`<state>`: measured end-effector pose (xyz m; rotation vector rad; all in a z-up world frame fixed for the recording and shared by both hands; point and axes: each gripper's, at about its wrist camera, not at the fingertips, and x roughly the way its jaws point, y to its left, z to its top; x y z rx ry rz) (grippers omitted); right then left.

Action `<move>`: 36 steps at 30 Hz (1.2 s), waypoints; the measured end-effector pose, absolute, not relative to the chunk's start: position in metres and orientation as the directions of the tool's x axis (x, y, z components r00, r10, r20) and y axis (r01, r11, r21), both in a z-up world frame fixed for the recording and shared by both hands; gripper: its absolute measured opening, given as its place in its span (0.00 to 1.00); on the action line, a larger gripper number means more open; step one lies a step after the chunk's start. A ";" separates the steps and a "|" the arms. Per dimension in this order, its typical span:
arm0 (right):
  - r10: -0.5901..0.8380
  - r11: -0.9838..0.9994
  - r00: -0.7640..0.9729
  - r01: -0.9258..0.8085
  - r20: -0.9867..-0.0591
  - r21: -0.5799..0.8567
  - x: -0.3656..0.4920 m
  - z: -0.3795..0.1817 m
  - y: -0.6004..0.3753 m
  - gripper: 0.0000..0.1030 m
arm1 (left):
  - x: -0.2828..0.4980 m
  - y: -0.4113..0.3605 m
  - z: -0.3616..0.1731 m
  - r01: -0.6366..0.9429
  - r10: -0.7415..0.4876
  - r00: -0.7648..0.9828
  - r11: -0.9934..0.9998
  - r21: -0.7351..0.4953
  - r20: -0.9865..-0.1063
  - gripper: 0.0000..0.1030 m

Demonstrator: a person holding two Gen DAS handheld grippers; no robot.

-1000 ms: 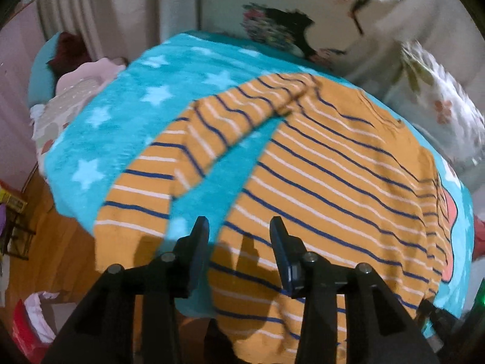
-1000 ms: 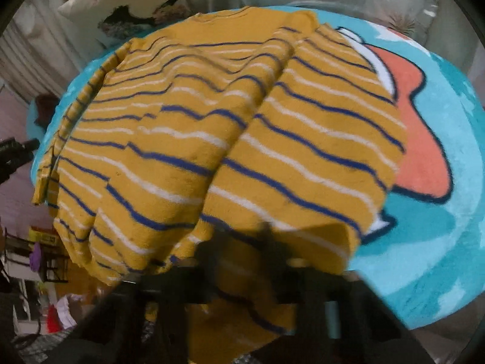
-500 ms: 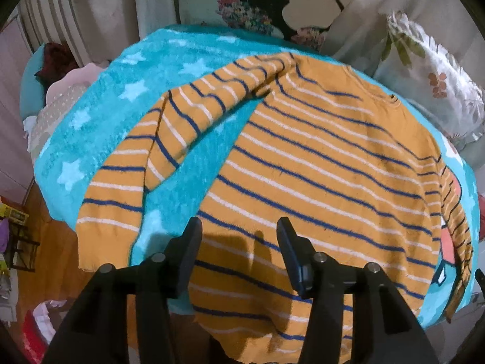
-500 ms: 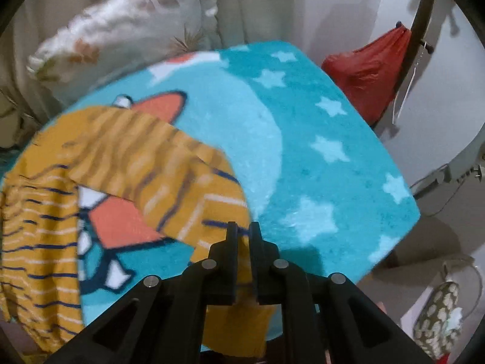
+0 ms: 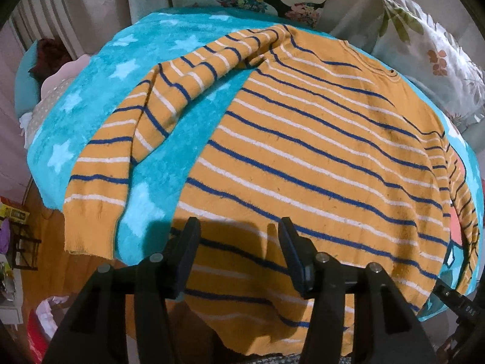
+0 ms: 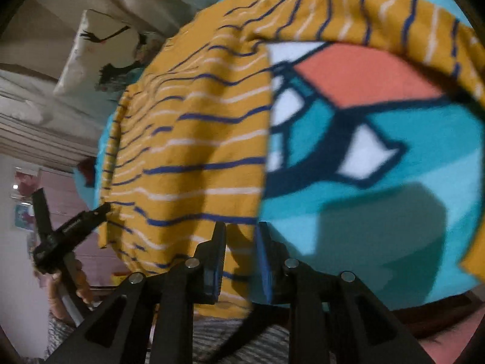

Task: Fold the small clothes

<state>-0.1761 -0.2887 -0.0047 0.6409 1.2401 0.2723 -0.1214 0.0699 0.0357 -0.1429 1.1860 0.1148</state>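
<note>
Now hovering left gripper open over sweater hem at lower centre; right gripper part-open straddling hem corner, sleeve stretching upper-left to lower-left.

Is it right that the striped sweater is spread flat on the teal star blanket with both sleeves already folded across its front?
Not quite. The striped sweater is spread flat on the teal star blanket, but neither sleeve is folded across its front. The left wrist view shows one sleeve lying out to the side on the blanket; the right wrist view shows the other sleeve stretched outward too.
</note>
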 end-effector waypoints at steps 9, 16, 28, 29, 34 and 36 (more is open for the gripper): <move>0.429 0.813 0.339 0.259 -0.837 0.522 -0.214 0.007 -0.332 0.02 | -0.136 0.080 0.045 -0.169 -0.005 0.375 0.983 -0.074 -0.927 0.56; 0.228 0.787 0.508 0.406 -0.831 0.464 -0.262 0.048 -0.411 0.10 | -0.130 0.074 0.050 -0.158 -0.015 0.382 0.984 -0.081 -0.924 0.56; -0.053 0.959 0.470 0.268 -0.881 0.086 -0.253 0.036 -0.376 0.48 | -0.116 0.044 0.052 -0.108 -0.031 0.361 0.991 -0.075 -0.932 0.56; -0.078 0.967 0.456 0.251 -0.887 0.044 -0.250 0.030 -0.372 0.48 | -0.116 0.042 0.053 -0.107 -0.029 0.361 0.992 -0.072 -0.932 0.56; -0.092 0.963 0.439 0.269 -0.894 0.033 -0.255 0.015 -0.394 0.30 | -0.116 0.038 0.057 -0.105 -0.027 0.372 0.992 -0.071 -0.928 0.56; -0.022 0.944 0.455 0.303 -0.890 0.132 -0.254 0.024 -0.414 0.04 | -0.113 0.039 0.059 -0.110 -0.032 0.378 0.991 -0.079 -0.925 0.56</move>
